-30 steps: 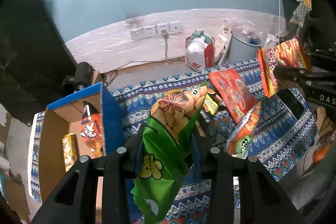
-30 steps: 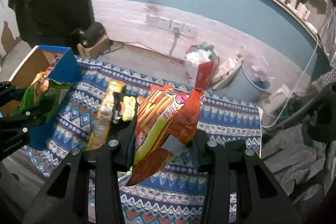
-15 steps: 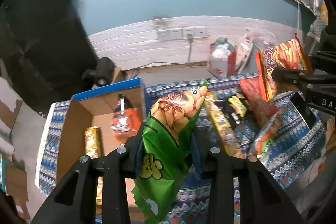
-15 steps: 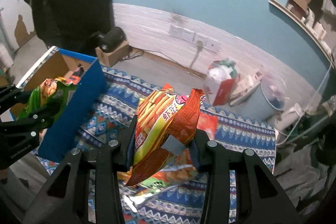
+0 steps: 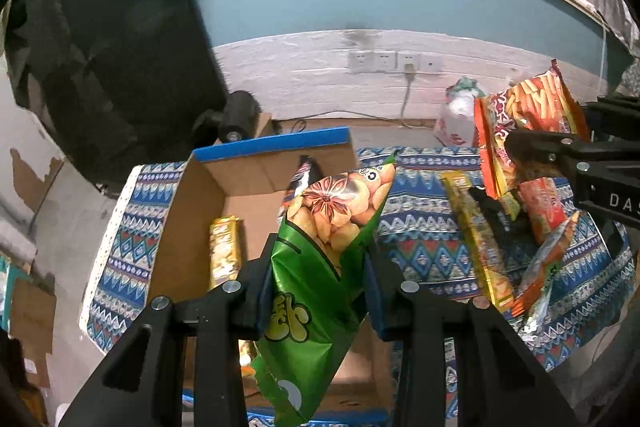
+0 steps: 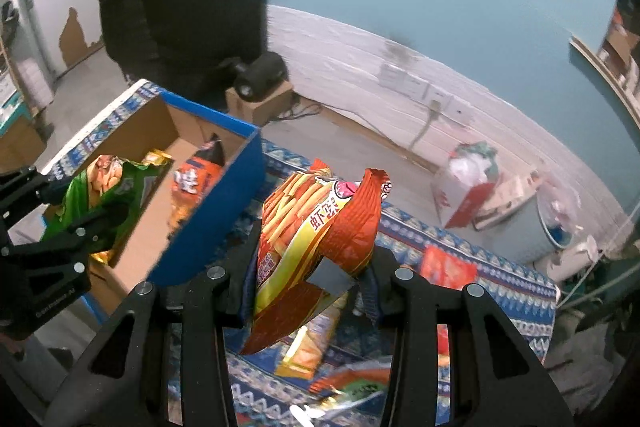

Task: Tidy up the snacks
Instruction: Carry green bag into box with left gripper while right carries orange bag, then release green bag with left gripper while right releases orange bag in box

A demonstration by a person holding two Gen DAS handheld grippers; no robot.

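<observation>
Patterned blue cloth across lower frame, blue-rimmed cardboard box centre-left holding gold packet, left gripper pinching green snack bag over box, right gripper pinching orange shrimp-stick bag centre frame.

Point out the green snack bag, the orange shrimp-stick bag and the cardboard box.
green snack bag [image 5: 320,267], left wrist view, middle of its front.
orange shrimp-stick bag [image 6: 316,231], right wrist view, printed front.
cardboard box [image 5: 256,179], left wrist view, inner far wall.
</observation>
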